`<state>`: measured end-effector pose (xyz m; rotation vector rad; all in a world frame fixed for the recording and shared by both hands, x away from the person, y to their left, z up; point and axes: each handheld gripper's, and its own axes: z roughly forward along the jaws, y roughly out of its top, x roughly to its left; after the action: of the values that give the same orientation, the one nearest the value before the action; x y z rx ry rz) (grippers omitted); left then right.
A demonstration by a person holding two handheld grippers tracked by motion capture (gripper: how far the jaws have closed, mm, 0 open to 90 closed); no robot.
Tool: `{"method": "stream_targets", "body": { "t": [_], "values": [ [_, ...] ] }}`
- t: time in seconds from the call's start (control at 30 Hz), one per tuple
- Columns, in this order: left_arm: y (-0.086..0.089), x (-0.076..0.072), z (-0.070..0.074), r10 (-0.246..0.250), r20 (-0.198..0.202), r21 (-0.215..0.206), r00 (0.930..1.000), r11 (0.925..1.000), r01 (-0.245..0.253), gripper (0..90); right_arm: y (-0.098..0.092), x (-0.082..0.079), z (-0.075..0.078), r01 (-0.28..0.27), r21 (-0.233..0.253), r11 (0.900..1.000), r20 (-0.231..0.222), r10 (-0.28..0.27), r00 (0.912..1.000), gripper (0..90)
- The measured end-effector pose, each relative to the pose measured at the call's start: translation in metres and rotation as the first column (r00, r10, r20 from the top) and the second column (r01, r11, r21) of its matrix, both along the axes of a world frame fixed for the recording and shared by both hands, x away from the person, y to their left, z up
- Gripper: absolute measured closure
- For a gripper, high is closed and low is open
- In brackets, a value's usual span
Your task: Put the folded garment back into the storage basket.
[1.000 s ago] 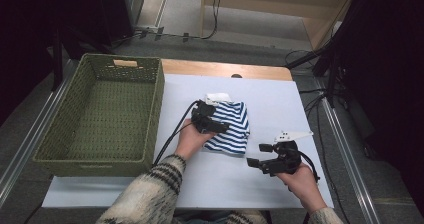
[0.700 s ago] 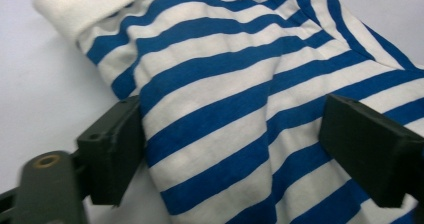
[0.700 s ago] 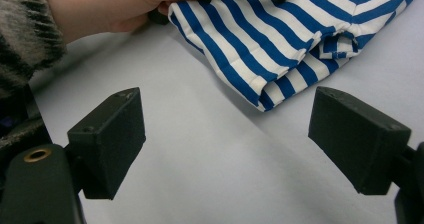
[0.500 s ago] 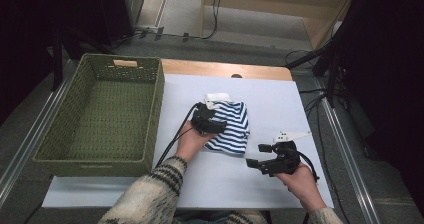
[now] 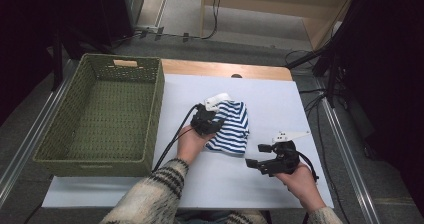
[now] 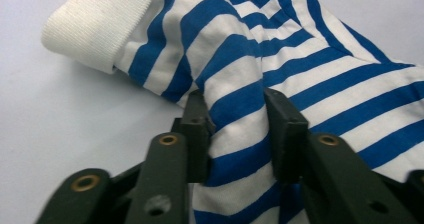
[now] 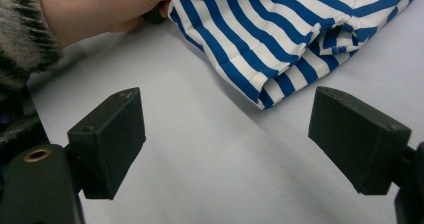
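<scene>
High view: the striped garment (image 5: 231, 126) lies mid-table, right of the wicker basket (image 5: 102, 116). Left gripper view: the left gripper (image 6: 235, 119) pinches a fold of it. Right gripper view: the right gripper (image 7: 227, 134) gapes wide, holding nothing, near the garment's hem.

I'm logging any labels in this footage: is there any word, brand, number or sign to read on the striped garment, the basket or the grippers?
None: no readable text in these pictures.
Blue and white striped garment with a white ribbed cuff: stripes, no print or tag in sight.
Green woven basket: plain weave, no label.
Left gripper, shut on a fold of the garment, and open right gripper: black jaws, no markings.
</scene>
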<state>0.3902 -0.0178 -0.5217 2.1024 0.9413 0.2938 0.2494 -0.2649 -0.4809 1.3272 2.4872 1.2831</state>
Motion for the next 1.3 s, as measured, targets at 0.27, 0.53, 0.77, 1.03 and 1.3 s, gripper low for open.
{"method": "stream_targets", "body": {
  "t": [0.27, 0.53, 0.77, 1.03, 1.3],
  "values": [
    [0.004, 0.004, 0.000, 0.016, -0.078, -0.075, 0.9969, 0.9970, -0.022, 76.0, 0.001, 0.000, 0.000, -0.006, 0.001, 1.000, 0.002, 0.006, 1.0000, 13.1],
    [0.008, 0.009, 0.015, 0.022, -0.155, -0.125, 0.9876, 0.9913, -0.042, 76.6, -0.002, 0.000, 0.000, 0.003, 0.009, 1.000, 0.003, -0.003, 1.0000, 13.1],
    [0.009, 0.008, 0.035, -0.005, -0.180, -0.167, 0.9837, 0.9857, -0.026, 76.6, -0.001, 0.000, 0.000, -0.001, 0.011, 1.000, 0.005, 0.001, 1.0000, 13.2],
    [0.013, 0.005, 0.056, -0.021, -0.187, -0.197, 0.9821, 0.9803, -0.016, 76.7, -0.001, 0.000, 0.000, 0.000, 0.011, 1.000, 0.005, 0.000, 1.0000, 13.1],
    [0.018, 0.001, 0.076, -0.031, -0.185, -0.212, 0.9823, 0.9773, -0.009, 76.7, -0.001, 0.001, 0.000, -0.002, 0.009, 1.000, 0.004, 0.002, 1.0000, 13.2]
  ]
}}
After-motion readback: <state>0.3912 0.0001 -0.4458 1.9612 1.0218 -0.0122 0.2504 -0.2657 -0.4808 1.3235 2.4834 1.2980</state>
